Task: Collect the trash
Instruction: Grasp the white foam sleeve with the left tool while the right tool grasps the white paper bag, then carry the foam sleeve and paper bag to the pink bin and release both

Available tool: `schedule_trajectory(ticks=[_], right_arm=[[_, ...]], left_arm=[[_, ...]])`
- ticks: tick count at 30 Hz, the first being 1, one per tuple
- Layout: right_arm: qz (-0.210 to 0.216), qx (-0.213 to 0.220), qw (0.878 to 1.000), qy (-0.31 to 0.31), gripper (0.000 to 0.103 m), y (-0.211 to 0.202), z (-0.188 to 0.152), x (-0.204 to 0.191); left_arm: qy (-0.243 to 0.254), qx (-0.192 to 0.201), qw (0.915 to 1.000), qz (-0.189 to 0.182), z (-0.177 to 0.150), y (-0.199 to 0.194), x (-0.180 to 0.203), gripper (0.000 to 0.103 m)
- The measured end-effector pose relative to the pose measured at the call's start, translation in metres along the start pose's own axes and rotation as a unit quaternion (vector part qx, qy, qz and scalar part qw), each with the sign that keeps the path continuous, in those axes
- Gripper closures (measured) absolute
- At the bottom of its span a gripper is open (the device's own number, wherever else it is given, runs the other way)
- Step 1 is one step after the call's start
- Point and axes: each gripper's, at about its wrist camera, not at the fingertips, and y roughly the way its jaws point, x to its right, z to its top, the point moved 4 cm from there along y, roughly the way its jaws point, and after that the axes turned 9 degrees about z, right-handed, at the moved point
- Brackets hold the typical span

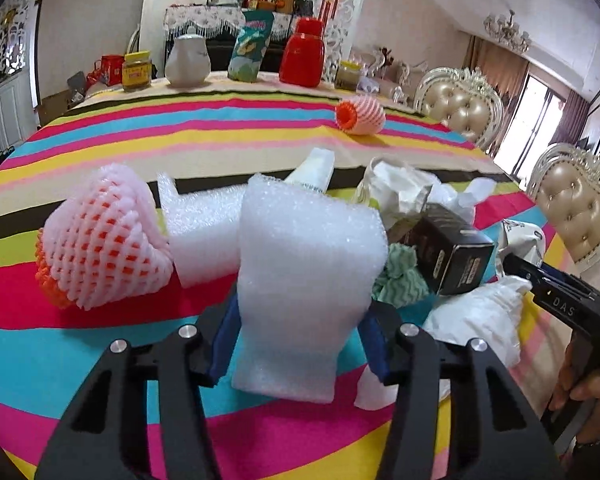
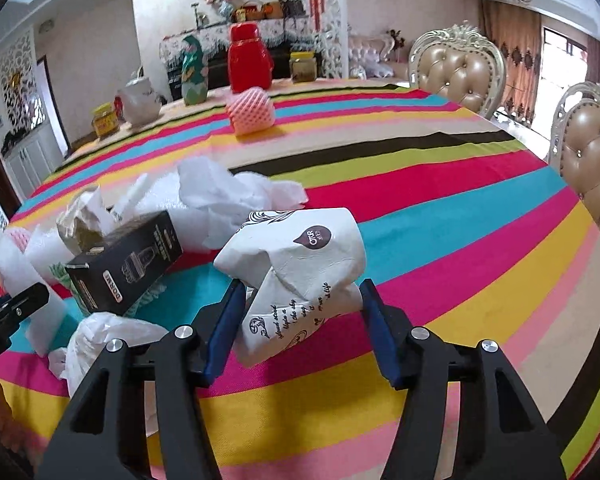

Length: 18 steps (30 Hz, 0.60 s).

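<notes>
Left tool [image 1: 300, 340] has its blue pads pressed on both sides of a white foam sheet [image 1: 304, 268], which stands upright between them on the striped desk [image 1: 100, 152]. Over on the right tool [image 2: 302, 328], the pads are clamped on a crumpled printed paper cup [image 2: 300, 264], its mouth tipped away and to the left (black lettering runs down its side).

Just past the foam sheet sits a second foam piece [image 1: 204, 232], and to its left a pink-and-orange fruit net [image 1: 100, 240] lies on the cloth. To the right of the sheet there is a green cloth scrap [image 1: 400, 276] under a black box [image 1: 452, 256] that lies tilted, with a white plastic bag [image 1: 480, 320] nearer the edge. In the left view a hand [image 1: 584, 392] shows at the frame's right edge, gripping the other tool's handle.

Behind the box, crumpled white tissue [image 2: 224, 196] piles up. Farther out, well apart from the heap, a second fruit net [image 1: 360, 116] lies alone on the stripes. At the desk's far end stand a yellow-lidded jar [image 1: 137, 72], a white teapot [image 1: 188, 60], a green snack bag [image 1: 250, 48] and a red jar [image 1: 303, 54]. Two padded chairs [image 1: 460, 108] line the right side.
</notes>
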Motion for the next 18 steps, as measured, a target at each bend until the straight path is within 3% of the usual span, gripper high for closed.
schedule_trajectory(ticks=[10,18], right_arm=[[0.021,0.017,0.999,0.042,0.047,-0.005,0.002,0.015],[0.028,0.043,0.999,0.017,0.047,-0.047,-0.007,-0.003]], left_arm=[[0.001,0.063,0.998,-0.007,0.003,-0.024,0.001,0.051],[0.016,0.107,0.994,-0.017,0.003,-0.04,0.008,0.051]])
